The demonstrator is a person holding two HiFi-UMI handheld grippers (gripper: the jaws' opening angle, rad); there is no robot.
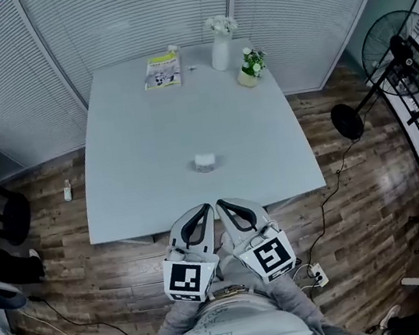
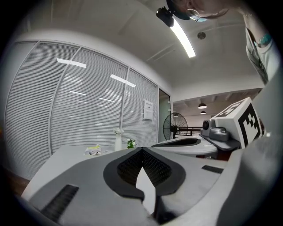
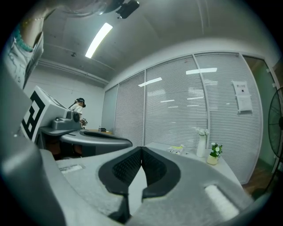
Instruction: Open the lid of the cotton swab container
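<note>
Both tongs are closed right up with nothing in them. My left gripper (image 2: 142,150) has its pads pressed together at the tip, and the right gripper (image 3: 141,149) looks just the same in its own view. I'm holding the pair tucked in against my waist, side by side, tips almost touching and pointing forward at the table (image 1: 142,142). They're over the wood floor, short of the table's near edge.

The cotton swab container (image 1: 206,162) sits on the table straight ahead of the tips, toward the near edge and well apart from both tongs. Its lid looks on, though it's too small in the head view to be sure how it fastens.

So I'd call this the very start, with nothing touched yet. Next I reckon I need to reach forward and down and spread the jaws. Then one tong steadies the tub while the other works the lid. The tub looks light, so it'll probably skate if I don't pin it first.
</note>
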